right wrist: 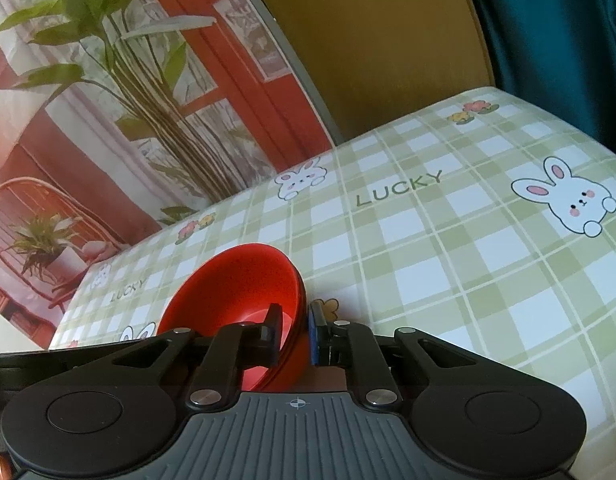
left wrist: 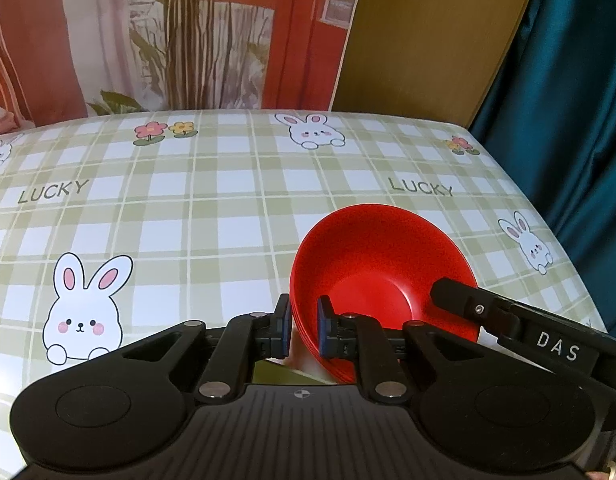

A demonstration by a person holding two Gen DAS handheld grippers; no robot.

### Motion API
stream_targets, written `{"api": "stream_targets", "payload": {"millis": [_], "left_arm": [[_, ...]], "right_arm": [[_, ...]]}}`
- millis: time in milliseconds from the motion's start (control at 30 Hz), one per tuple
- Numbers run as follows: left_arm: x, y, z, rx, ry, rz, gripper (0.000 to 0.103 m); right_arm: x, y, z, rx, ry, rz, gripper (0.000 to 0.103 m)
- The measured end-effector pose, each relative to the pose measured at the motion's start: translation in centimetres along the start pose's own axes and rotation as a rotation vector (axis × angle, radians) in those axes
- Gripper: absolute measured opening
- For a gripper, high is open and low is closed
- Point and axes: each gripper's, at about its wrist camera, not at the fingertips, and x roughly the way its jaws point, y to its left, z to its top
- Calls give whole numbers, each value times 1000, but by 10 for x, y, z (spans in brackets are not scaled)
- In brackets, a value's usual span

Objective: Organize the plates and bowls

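A stack of red bowls [left wrist: 372, 268] sits on the tabletop [left wrist: 212, 216], which is covered in a green-and-white check cloth printed with rabbits and the word LUCKY. In the left wrist view the stack lies toward the near right of the surface, tilted slightly, its layered rims visible at the near edge.

The left gripper [left wrist: 304, 326] has its fingers clamped on the near-left rim of the stack: one blue pad [left wrist: 284, 326] presses the outside wall, the other sits inside the bowl. The right gripper [right wrist: 294, 330] grips the opposite rim in the same way, one finger inside the top bowl and the blue-padded finger [right wrist: 315, 332] against the outside. Its black arm, lettered DAS, crosses the near right corner of the left wrist view and reaches into the bowl there.

Open cloth stretches to the left and far side of the bowls. The far edge of the tabletop runs against a backdrop printed with a red window frame and a plant [right wrist: 120, 52]; further right stands a plain ochre panel [left wrist: 428, 36]. The right edge of the tabletop drops off beside a dark teal curtain [left wrist: 568, 92], and the bowls stand fairly near that edge.
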Motion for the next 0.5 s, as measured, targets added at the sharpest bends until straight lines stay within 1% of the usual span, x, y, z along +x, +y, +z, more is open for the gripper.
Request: {"api": "stream_targets", "payload": {"millis": [500], "left_arm": [[-31, -7, 5, 21, -100, -28, 14]], "right_arm": [[-25, 12, 10, -30, -73, -3, 12]]}}
